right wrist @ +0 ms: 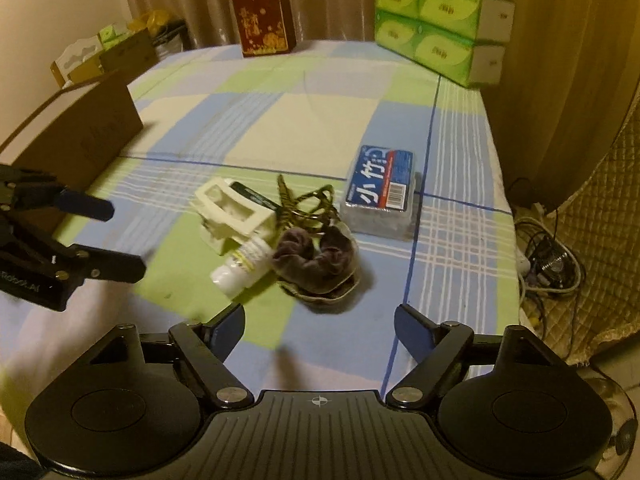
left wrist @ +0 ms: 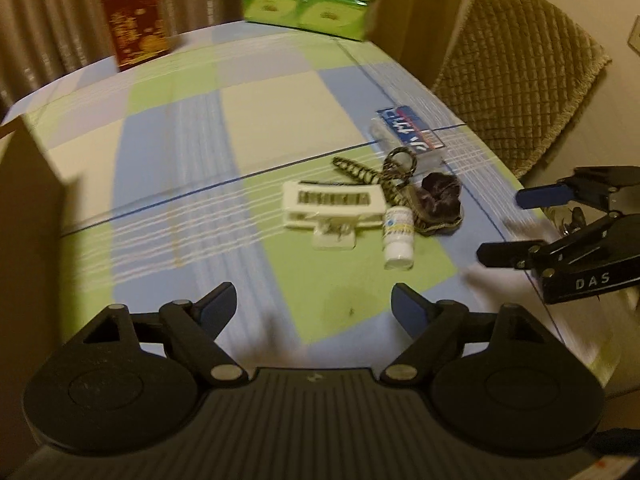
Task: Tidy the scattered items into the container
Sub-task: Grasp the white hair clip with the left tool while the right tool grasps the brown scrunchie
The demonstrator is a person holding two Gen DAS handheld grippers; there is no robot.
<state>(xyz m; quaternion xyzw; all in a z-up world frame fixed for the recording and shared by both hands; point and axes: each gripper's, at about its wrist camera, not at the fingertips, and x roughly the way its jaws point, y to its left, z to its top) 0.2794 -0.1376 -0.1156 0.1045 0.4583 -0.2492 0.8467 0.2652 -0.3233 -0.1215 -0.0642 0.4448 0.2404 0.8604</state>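
Both wide, empty grippers, left gripper [left wrist: 312, 304] and right gripper [right wrist: 320, 322], flank the clutter pile [right wrist: 280, 236].

Cardboard box [right wrist: 76, 136]: far left on the table [right wrist: 320, 120]
Hair clip [right wrist: 232, 216]: left in the cluster
Small bottle [right wrist: 244, 266]: just near the clip
Scrunchie [right wrist: 316, 260]: right of the bottle
Packet [right wrist: 380, 192]: right, beyond the scrunchie

We see a table [right wrist: 328, 120] under a checked cloth of blue, green and cream. Near its middle lie a cream hair clip [right wrist: 230, 216], a small white bottle [right wrist: 240, 266], a patterned cord [right wrist: 308, 206], a dark scrunchie [right wrist: 316, 260] and a blue-labelled packet [right wrist: 380, 192]. A cardboard box [right wrist: 80, 132], a dark red box [right wrist: 264, 20] and stacked green tissue packs [right wrist: 436, 16] stand along its edges.
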